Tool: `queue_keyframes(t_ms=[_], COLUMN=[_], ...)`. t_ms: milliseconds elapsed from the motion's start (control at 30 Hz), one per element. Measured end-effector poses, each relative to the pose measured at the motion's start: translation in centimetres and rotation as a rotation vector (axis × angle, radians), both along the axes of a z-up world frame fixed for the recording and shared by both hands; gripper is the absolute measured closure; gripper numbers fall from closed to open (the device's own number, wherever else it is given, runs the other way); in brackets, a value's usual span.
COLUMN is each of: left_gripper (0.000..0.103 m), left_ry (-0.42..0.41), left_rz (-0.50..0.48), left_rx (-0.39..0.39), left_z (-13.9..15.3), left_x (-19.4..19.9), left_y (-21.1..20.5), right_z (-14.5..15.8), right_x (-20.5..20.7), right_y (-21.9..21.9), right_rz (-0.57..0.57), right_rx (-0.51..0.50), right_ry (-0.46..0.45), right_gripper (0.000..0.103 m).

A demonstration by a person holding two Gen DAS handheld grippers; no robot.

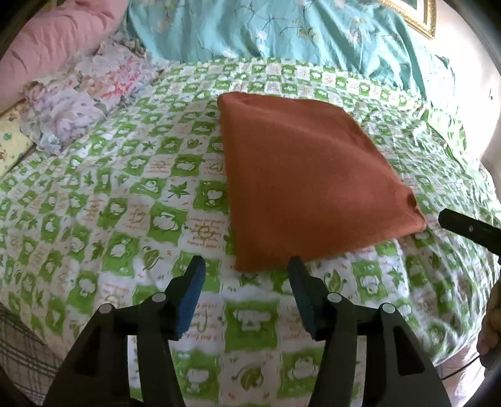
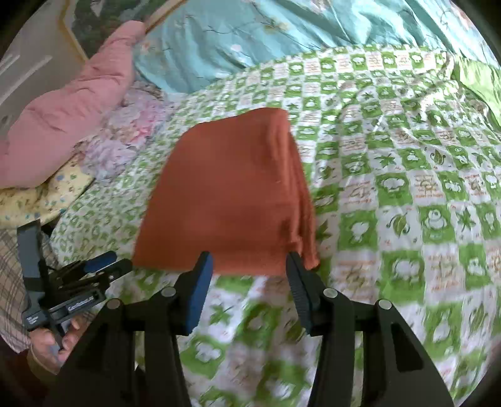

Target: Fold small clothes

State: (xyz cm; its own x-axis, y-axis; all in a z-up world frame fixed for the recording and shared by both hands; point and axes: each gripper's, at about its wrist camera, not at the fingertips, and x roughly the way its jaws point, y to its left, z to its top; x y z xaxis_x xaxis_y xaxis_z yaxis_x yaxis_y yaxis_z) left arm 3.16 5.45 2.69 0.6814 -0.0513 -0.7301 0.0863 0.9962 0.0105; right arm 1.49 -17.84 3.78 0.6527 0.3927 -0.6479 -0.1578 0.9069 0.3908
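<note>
A rust-orange cloth [image 1: 307, 175] lies folded into a flat rectangle on the green-and-white checked bedsheet [image 1: 125, 219]. My left gripper [image 1: 247, 266] hovers just short of its near corner, jaws open, nothing between them. In the right wrist view the same cloth [image 2: 231, 194] lies ahead. My right gripper [image 2: 250, 261] stands open at the cloth's near edge, with no fabric pinched between the pads. The right gripper's fingers [image 1: 463, 228] show at the right edge of the left wrist view. The left gripper [image 2: 100, 266], held by a hand [image 2: 53, 344], appears at the lower left of the right wrist view.
A pink pillow [image 2: 69, 125] and a crumpled floral cloth [image 1: 78, 103] lie at the left. A teal flowered quilt [image 1: 281, 31] is bunched along the far side of the bed. A gold picture frame [image 1: 419, 15] hangs on the wall behind. Plaid fabric [image 1: 22, 350] lies at the lower left.
</note>
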Motion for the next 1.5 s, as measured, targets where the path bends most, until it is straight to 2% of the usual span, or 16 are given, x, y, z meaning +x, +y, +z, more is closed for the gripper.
queue_keyframes(t_ms=[33, 67, 133, 200, 300, 467, 800, 1133, 1500], left_gripper=[0.041, 0.039, 0.027, 0.021, 0.021, 0.019, 0.018, 0.015, 0.011], left_ry=[-0.008, -0.016, -0.031, -0.042, -0.047, -0.052, -0.058, -0.061, -0.082], left_rz=[0.000, -0.001, 0.002, 0.005, 0.009, 0.028, 0.044, 0.041, 0.051], left_rx=[0.009, 0.016, 0.028, 0.035, 0.048, 0.066, 0.107, 0.160, 0.164], left_z=[0.1, 0.3, 0.6, 0.8, 0.8, 0.2, 0.6, 0.7, 1.3], left_x=[-0.4, -0.8, -1.6, -2.3, -3.1, -4.1, -3.1, -1.8, -0.3], left_y=[0.0, -0.1, -0.2, -0.2, 0.0, 0.7, 0.8, -0.1, -0.7], right_z=[0.1, 0.2, 0.2, 0.4, 0.5, 0.3, -0.5, -0.7, -0.3], right_x=[-0.7, -1.2, -2.2, -3.1, -4.2, -5.4, -4.2, -2.6, -0.6], right_y=[0.5, 0.7, 1.3, 1.8, 2.4, 3.3, 4.5, 4.6, 5.1], right_rz=[0.000, 0.001, 0.004, 0.003, 0.008, 0.030, 0.043, 0.053, 0.058], right_rx=[-0.004, -0.012, -0.032, -0.054, -0.090, -0.145, -0.203, -0.199, -0.196], right_ry=[-0.008, -0.015, -0.026, -0.036, -0.057, -0.082, -0.051, -0.033, -0.037], right_gripper=[0.048, 0.043, 0.034, 0.023, 0.013, 0.004, 0.003, 0.003, 0.003])
